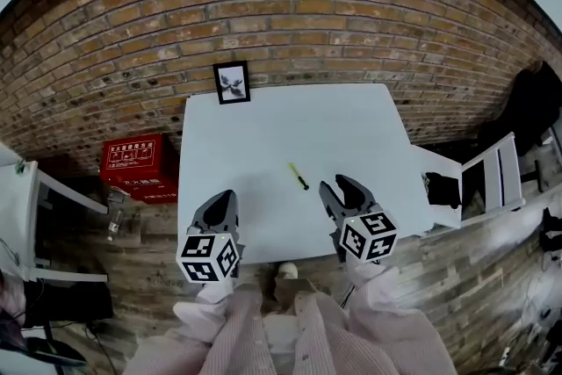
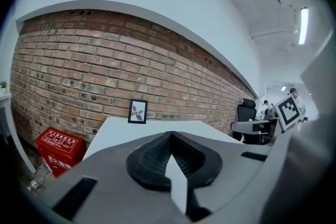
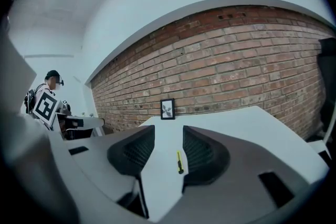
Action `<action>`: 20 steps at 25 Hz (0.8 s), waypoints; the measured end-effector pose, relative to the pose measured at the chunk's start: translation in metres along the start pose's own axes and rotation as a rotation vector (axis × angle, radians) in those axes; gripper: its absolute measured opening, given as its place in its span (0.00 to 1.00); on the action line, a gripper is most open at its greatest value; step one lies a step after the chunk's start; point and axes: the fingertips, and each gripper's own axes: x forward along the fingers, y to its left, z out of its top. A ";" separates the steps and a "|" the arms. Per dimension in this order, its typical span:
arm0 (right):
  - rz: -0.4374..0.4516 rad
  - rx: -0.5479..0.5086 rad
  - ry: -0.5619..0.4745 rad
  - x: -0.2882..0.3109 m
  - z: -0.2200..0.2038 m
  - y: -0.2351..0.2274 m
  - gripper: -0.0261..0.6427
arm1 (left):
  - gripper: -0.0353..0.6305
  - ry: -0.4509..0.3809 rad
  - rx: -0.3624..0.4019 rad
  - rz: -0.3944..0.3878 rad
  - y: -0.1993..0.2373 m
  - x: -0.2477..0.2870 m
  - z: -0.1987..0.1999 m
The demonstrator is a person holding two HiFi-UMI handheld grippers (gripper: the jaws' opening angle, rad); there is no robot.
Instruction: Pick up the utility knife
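A: Looking along the right gripper, its 2 fingers stand apart. The utility knife lies on the counter ahead of them, untouched.

B: And the left gripper?

A: Fingers together, empty. I think closing too early could push the utility knife away.

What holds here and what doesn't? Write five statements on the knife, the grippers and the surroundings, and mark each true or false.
1. The utility knife lies on the white table, touched by neither gripper. True.
2. The right gripper is shut on the knife. False: its jaws stand apart, and the knife lies ahead of them.
3. The left gripper has its jaws together, with nothing between them. True.
4. The picture frame lies flat at mid-table. False: it stands at the far edge, by the brick wall.
5. The red box sits on the table. False: it is on the floor.
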 end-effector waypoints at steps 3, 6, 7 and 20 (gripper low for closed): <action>0.018 -0.004 0.033 0.015 -0.006 -0.009 0.26 | 0.04 0.020 -0.015 0.015 0.002 0.014 -0.006; 0.040 -0.011 0.066 0.029 -0.012 -0.014 0.26 | 0.04 0.050 -0.033 0.031 0.005 0.025 -0.016; 0.046 -0.015 0.077 0.034 -0.014 -0.015 0.26 | 0.04 0.056 -0.037 0.035 0.006 0.028 -0.018; 0.075 -0.085 0.240 0.092 -0.048 -0.027 0.26 | 0.04 0.166 -0.101 0.031 0.021 0.065 -0.048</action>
